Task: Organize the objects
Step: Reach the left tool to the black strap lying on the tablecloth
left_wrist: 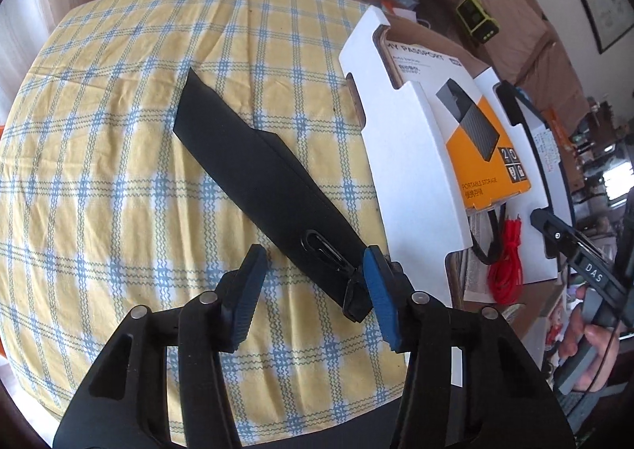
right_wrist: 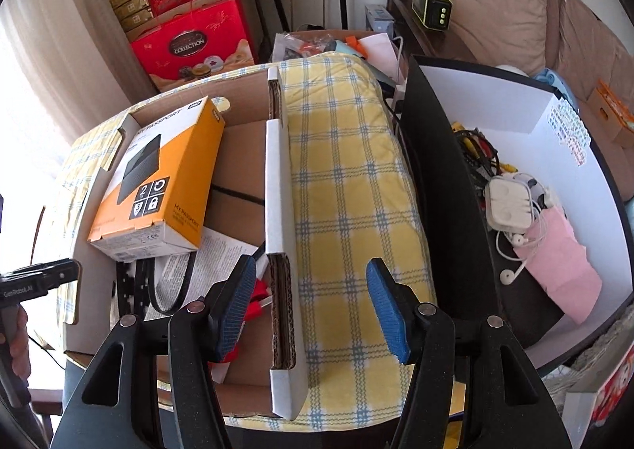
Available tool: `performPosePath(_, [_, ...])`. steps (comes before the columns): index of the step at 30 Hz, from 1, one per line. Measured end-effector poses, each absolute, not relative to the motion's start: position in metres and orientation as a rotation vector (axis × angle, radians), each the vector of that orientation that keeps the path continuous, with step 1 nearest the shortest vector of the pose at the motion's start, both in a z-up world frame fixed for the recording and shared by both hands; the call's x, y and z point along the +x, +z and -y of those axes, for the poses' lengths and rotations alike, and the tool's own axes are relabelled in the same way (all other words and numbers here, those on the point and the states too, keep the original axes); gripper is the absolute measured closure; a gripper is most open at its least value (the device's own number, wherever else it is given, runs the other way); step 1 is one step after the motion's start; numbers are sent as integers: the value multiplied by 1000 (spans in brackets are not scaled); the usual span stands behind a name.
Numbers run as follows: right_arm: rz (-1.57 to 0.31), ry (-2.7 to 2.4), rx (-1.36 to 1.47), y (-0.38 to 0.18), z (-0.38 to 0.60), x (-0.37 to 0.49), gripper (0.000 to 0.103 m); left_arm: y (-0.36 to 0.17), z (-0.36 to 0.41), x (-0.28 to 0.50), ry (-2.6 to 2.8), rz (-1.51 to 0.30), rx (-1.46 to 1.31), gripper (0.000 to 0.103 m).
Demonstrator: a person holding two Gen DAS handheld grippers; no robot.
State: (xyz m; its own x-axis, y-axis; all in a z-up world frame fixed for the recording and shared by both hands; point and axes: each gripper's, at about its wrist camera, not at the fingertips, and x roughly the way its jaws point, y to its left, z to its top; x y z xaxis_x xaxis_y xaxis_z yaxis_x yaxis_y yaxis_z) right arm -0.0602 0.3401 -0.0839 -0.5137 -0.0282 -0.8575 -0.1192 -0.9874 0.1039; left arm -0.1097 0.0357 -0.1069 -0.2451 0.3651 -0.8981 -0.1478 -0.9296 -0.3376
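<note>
My left claw [left_wrist: 313,270] hangs with its blue pads spread apart over the yellow checked counter [left_wrist: 119,171], empty, the right pad just beside the clip end of a long black pouch [left_wrist: 253,171]. The pouch lies diagonally across the middle of the left wrist frame, on its own on the cloth, so I judge it the next thing to be put away; I have lined the claw up at its near end, where the clip gives something to bite.

To its right stands the cardboard box [left_wrist: 416,140] with white flaps, already holding an orange hard-drive carton [left_wrist: 487,155] propped on edge, with a red cable [left_wrist: 511,262] coiled below it. In the right wrist frame my right claw [right_wrist: 311,286] is also open and carrying nothing, poised over the box's white-faced wall, which runs down the centre. At the right of that frame a black-sided bin [right_wrist: 436,171] collects earphones [right_wrist: 511,207], a pink packet [right_wrist: 562,274] and tangled leads.

The box's floor is mostly covered; papers and a black strap under the carton are only partly legible. I cannot tell what the pouch contains, or what lies beneath the bin's tangle.
</note>
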Motion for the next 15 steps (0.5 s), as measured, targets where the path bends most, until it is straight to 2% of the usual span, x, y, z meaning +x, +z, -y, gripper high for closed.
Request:
performPosePath(6, [-215, 2670, -1522, -89, -336, -57, 44, -103, -39, -112, 2271, 247, -1681, 58])
performPosePath(7, [-210, 2666, -1522, -90, -336, -57, 44, -103, -40, -112, 2289, 222, -1677, 62])
performPosePath(9, [-219, 2661, -1529, -94, -336, -56, 44, -104, -43, -110, 2330, 168, -1667, 77])
performPosePath(15, [-262, 2662, -1530, -98, -338, -54, 44, -106, -37, -106, 2372, 175, -1596, 91])
